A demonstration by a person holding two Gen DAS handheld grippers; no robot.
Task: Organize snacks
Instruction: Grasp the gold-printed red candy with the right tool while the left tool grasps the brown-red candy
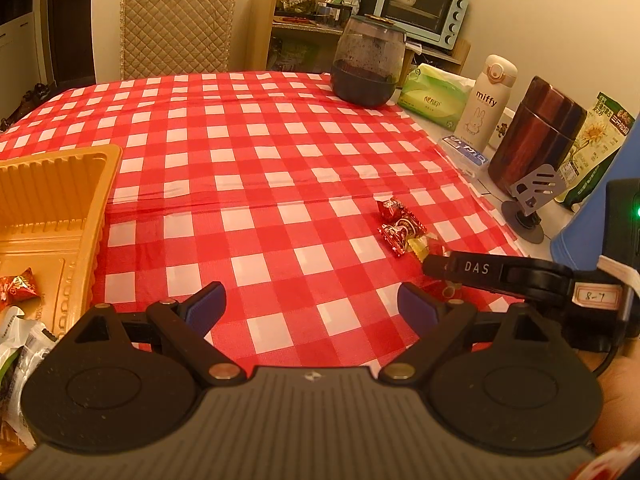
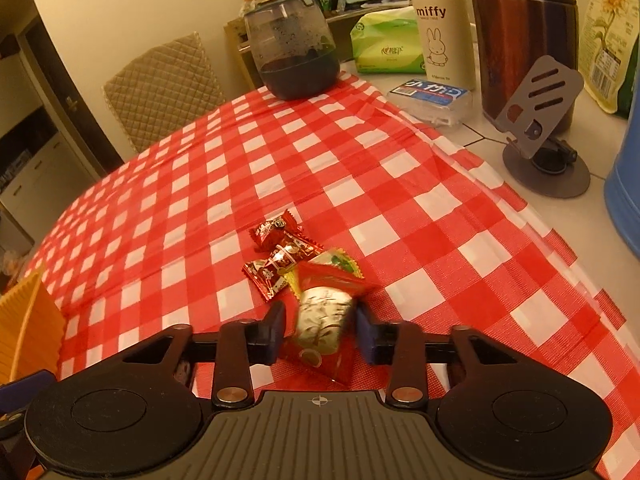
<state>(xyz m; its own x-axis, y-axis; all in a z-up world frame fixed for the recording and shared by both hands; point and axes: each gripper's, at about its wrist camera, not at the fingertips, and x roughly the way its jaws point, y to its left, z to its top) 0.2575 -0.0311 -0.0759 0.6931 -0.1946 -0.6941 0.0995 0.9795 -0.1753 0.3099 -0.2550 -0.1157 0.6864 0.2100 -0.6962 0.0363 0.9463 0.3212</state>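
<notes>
Left wrist: left tool point(image 1: 312, 304) spread wide, nothing between its pads, over bare checked bench point(image 1: 256, 152). Gold tray point(image 1: 60, 200) at the left edge, only this view shows its inside: one red candy point(image 1: 16, 288), some packets in the corner. Two red candies point(image 1: 400, 224) lie mid-right.

Right wrist: right tool point(image 2: 320, 332) pinching a red snack packet point(image 2: 324, 320), just beside the two candies point(image 2: 280, 256). Open cloth ahead; clutter along the right edge.
</notes>
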